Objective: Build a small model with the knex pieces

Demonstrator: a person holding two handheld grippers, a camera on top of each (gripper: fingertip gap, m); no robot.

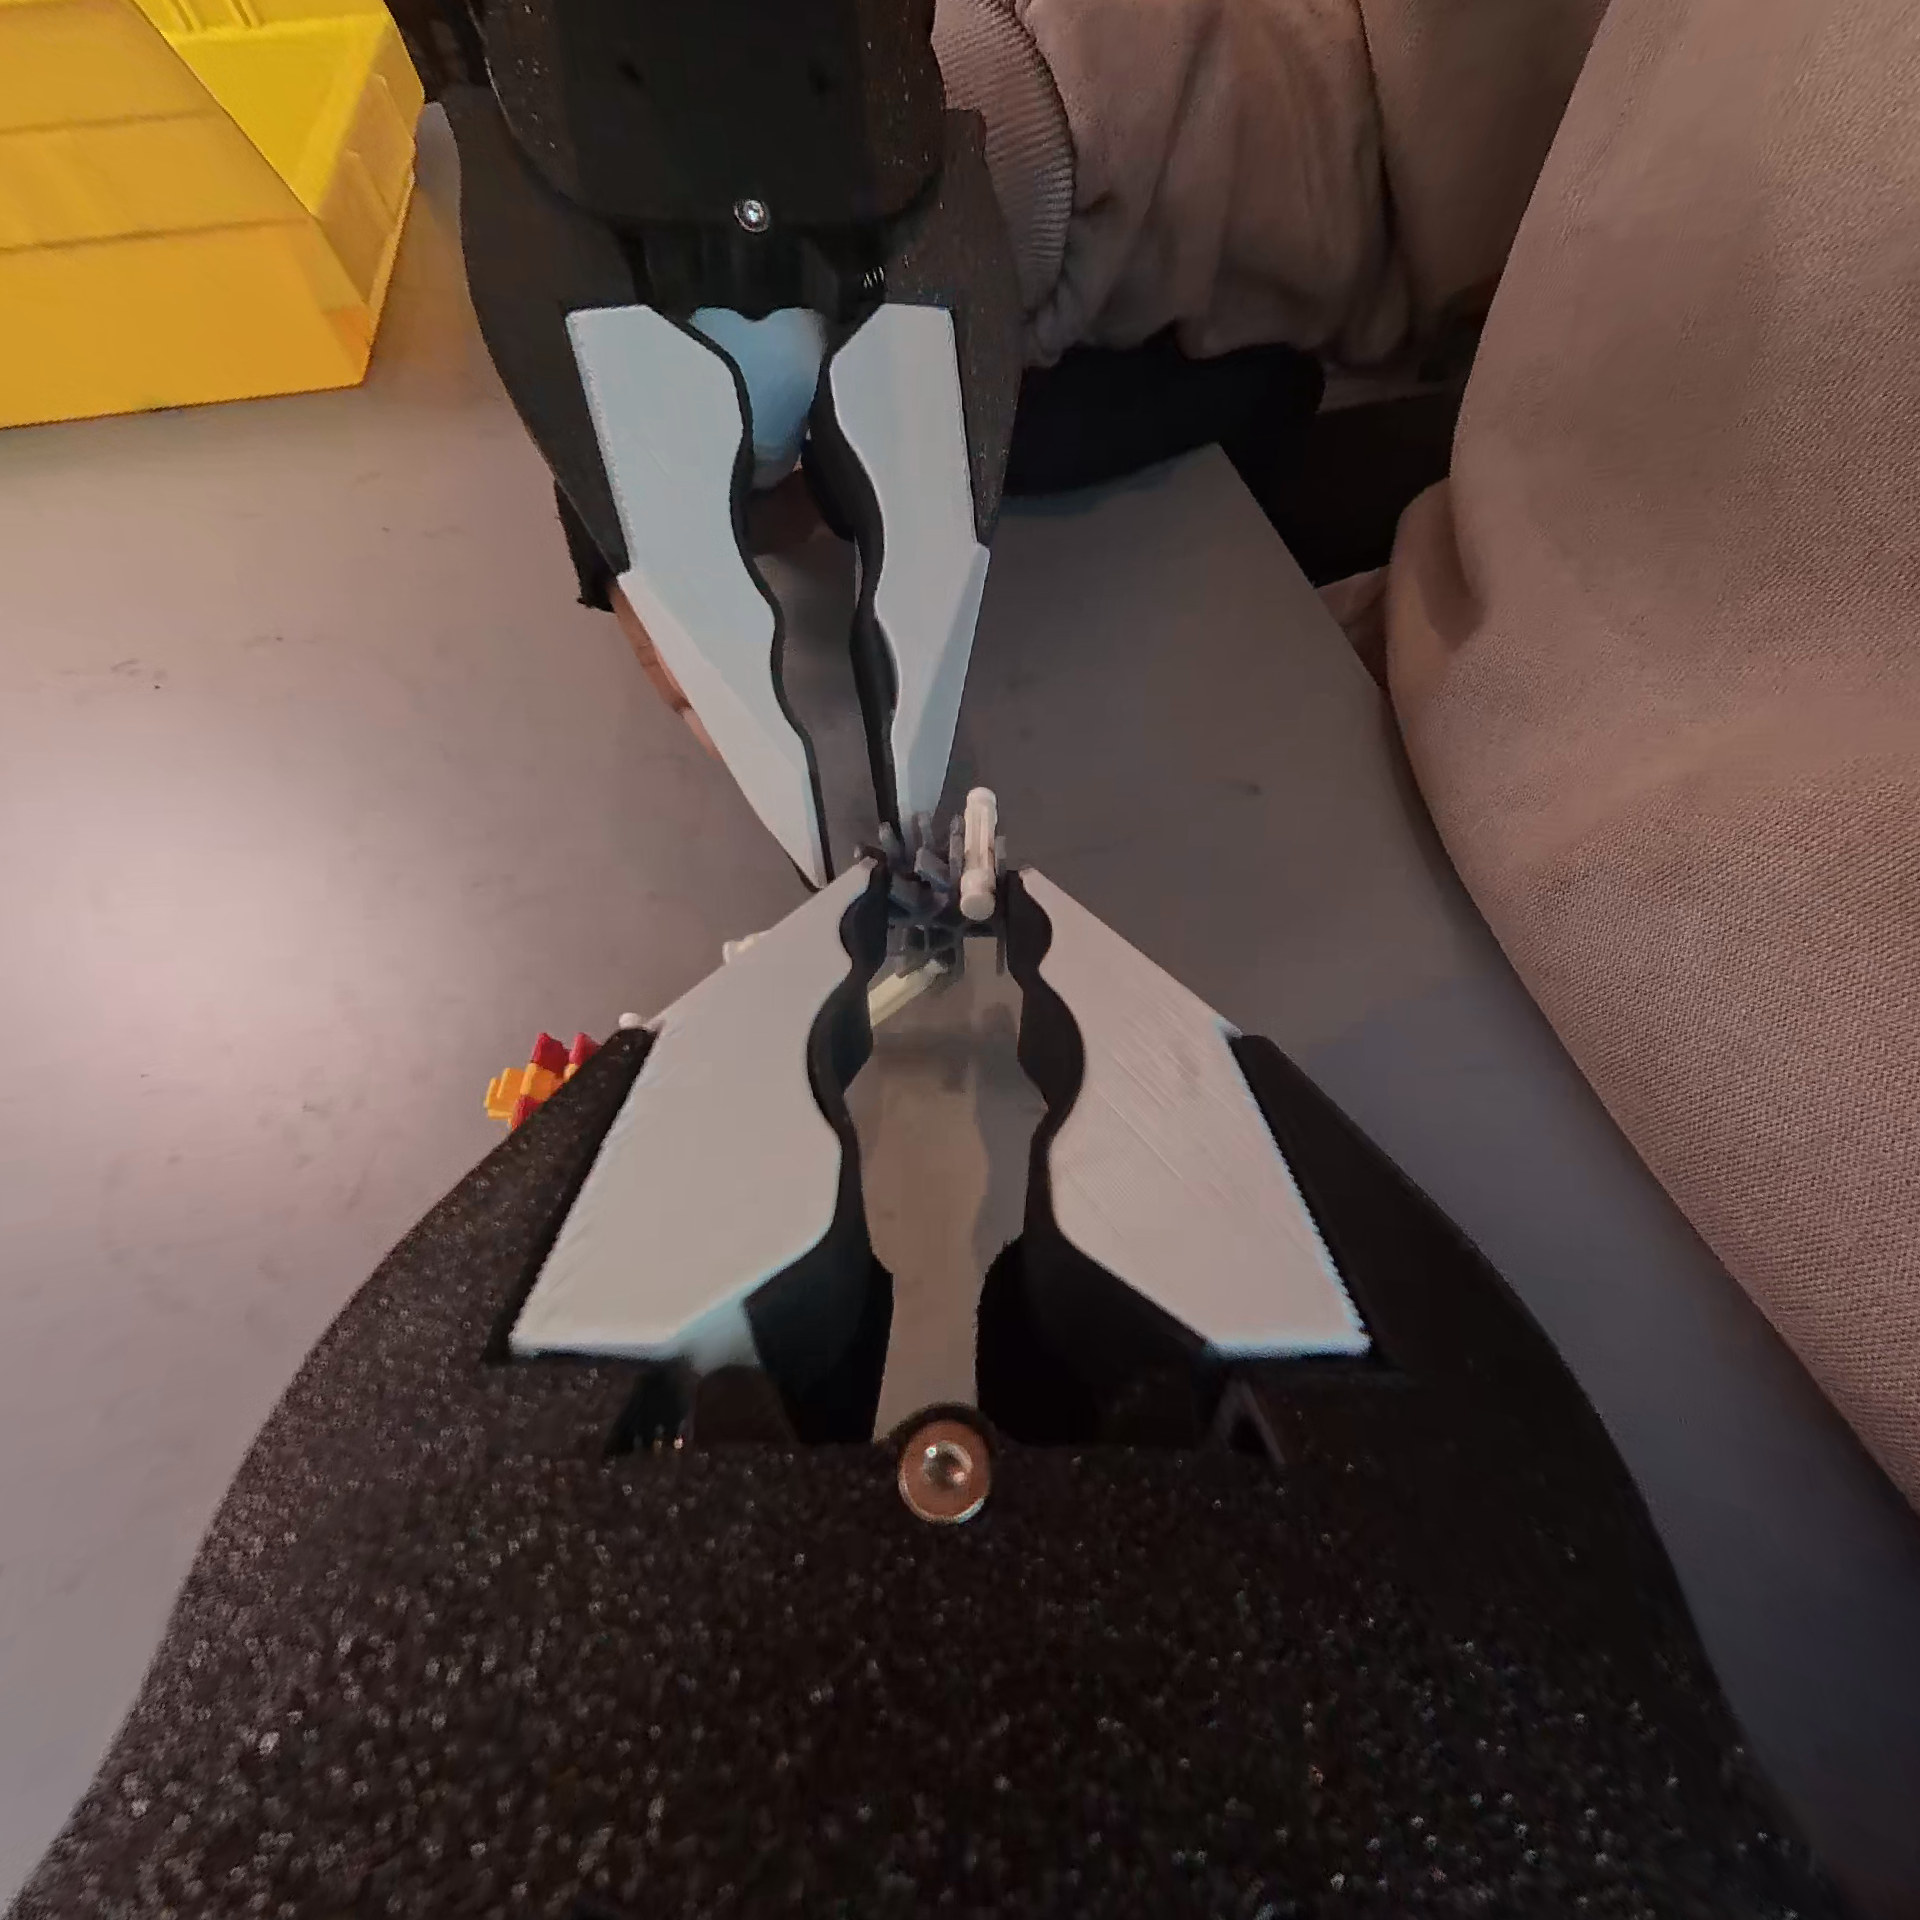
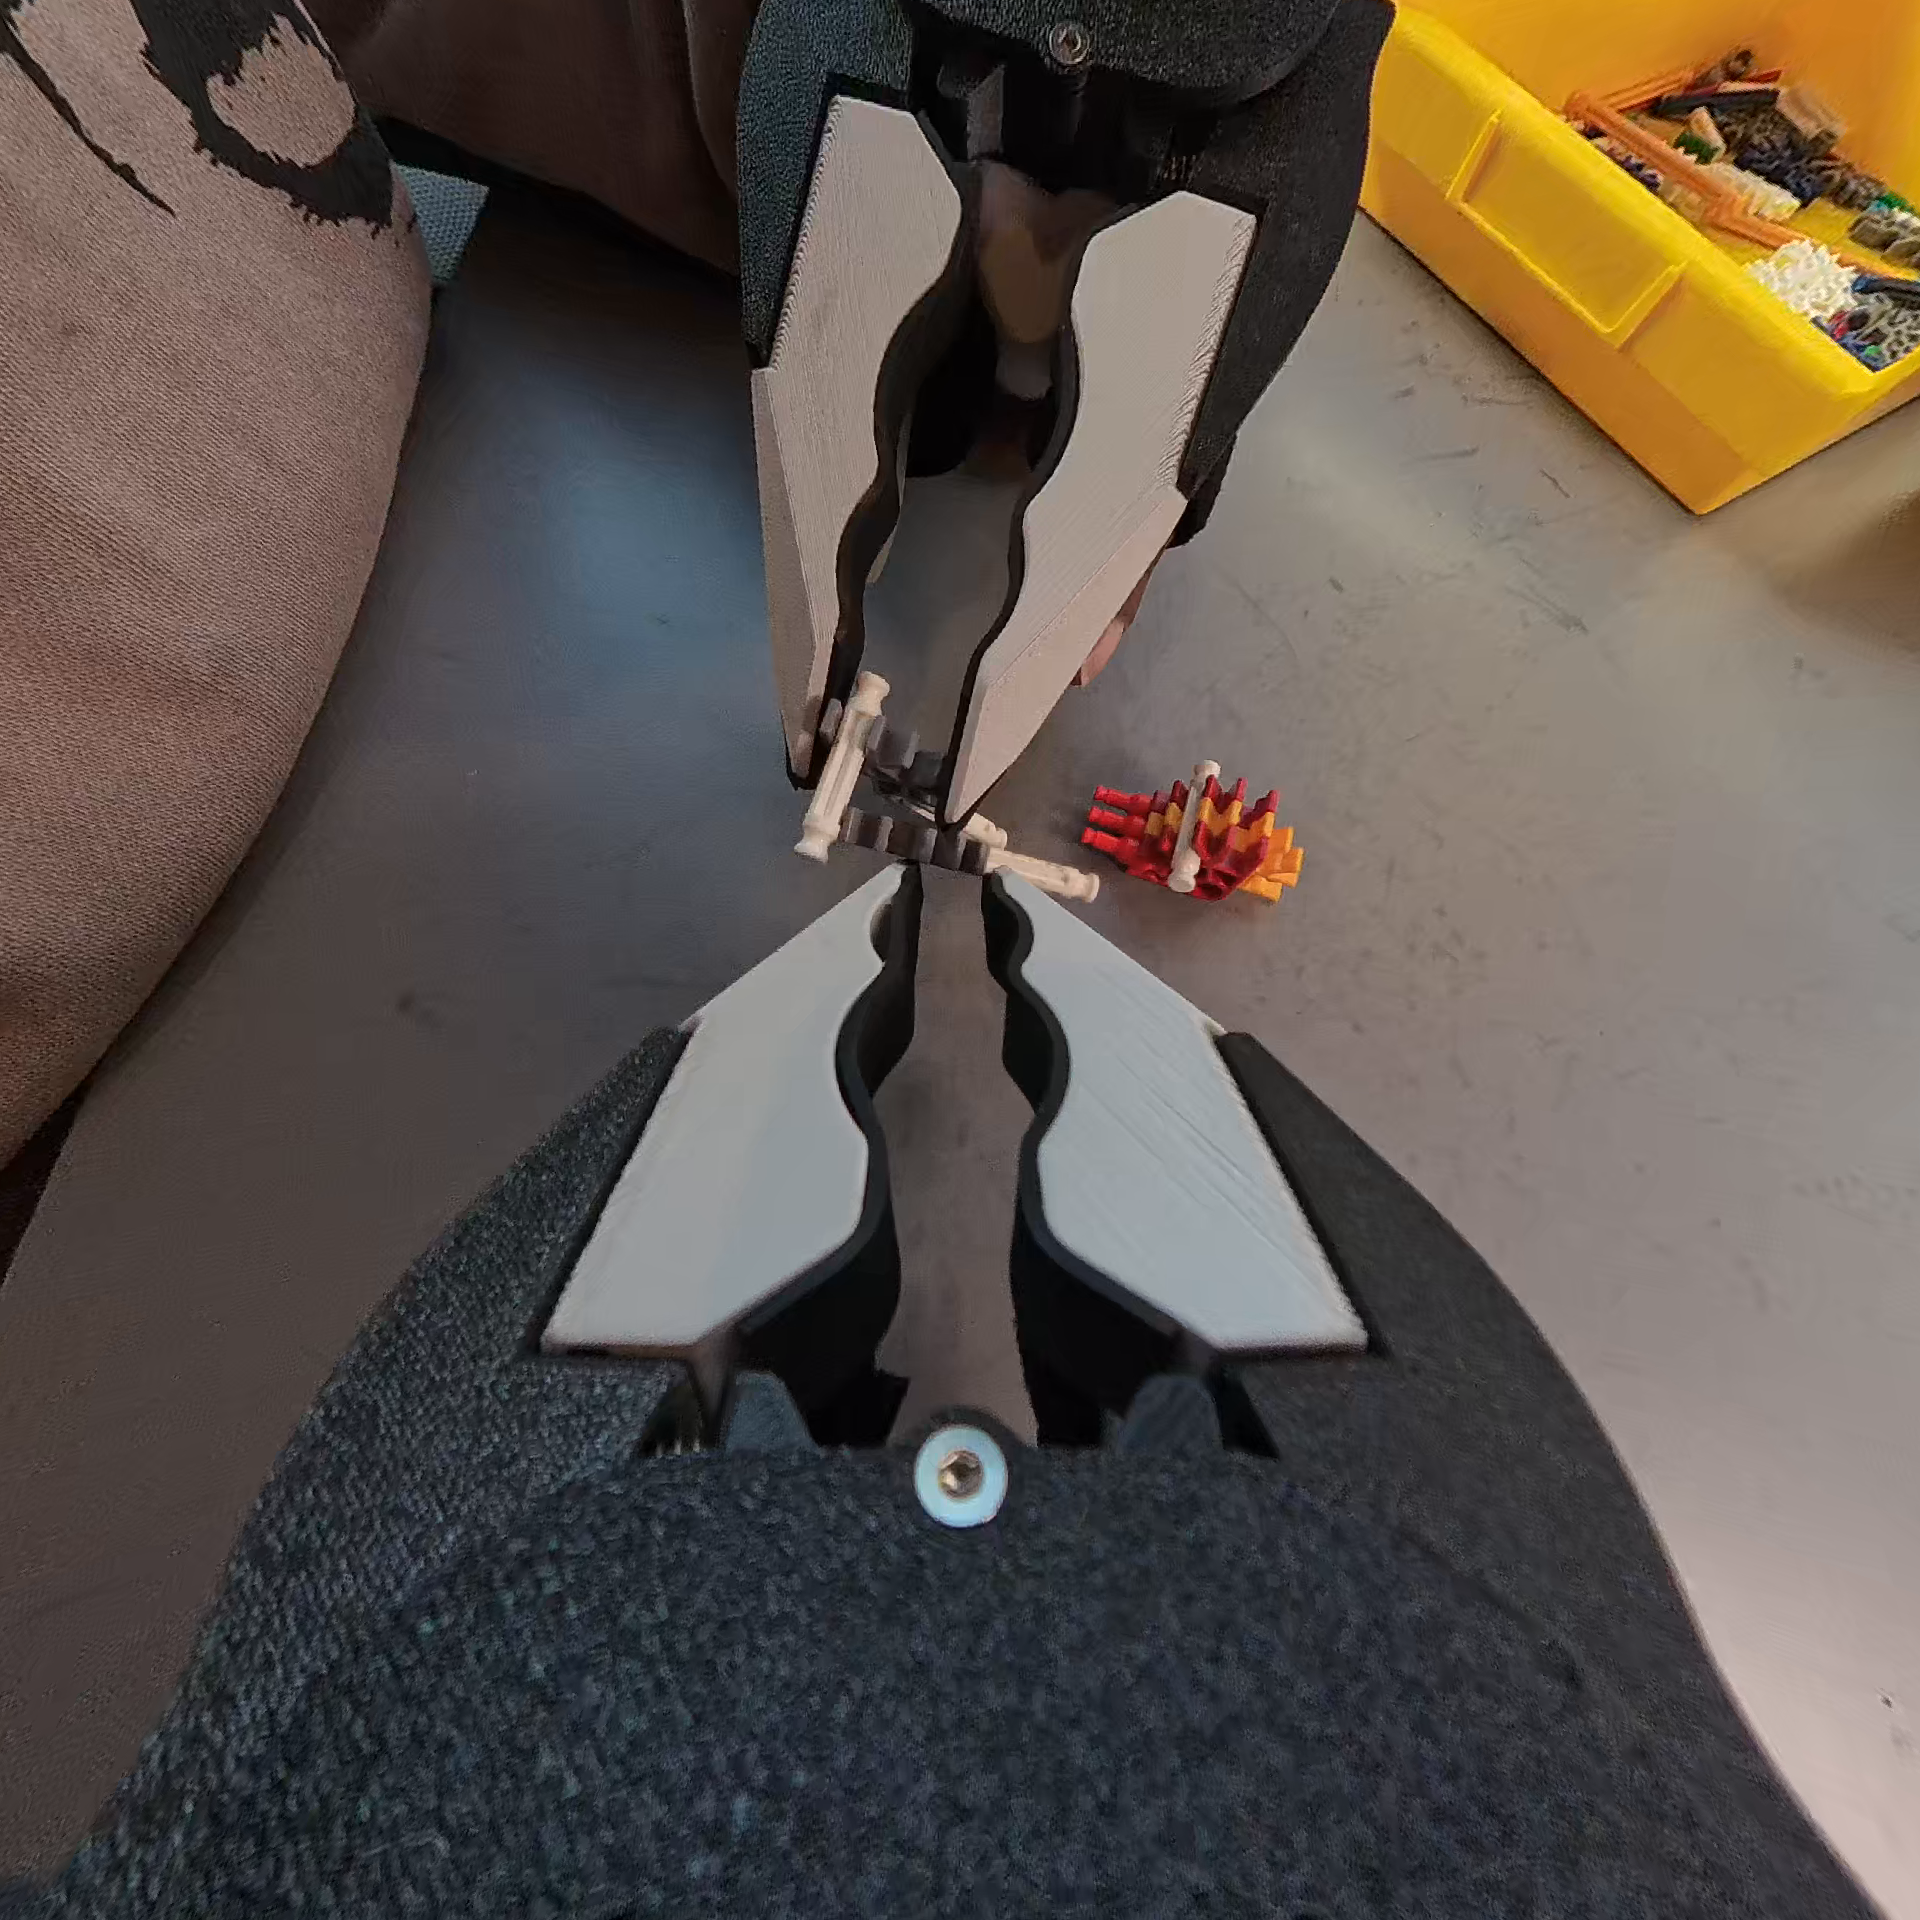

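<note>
Centrally, grey connector cluster (image 2: 902,805) with white rods (image 2: 844,764), lifted above the grey table (image 2: 1455,1039), pinched between two grippers meeting tip to tip: left gripper (image 1: 930,894) narrowed onto it, right gripper (image 2: 940,878) closed on its near edge. Beside it, red-and-orange assembly (image 2: 1195,842) lying on the table; farther off, yellow bin (image 2: 1579,270) of parts.
</note>
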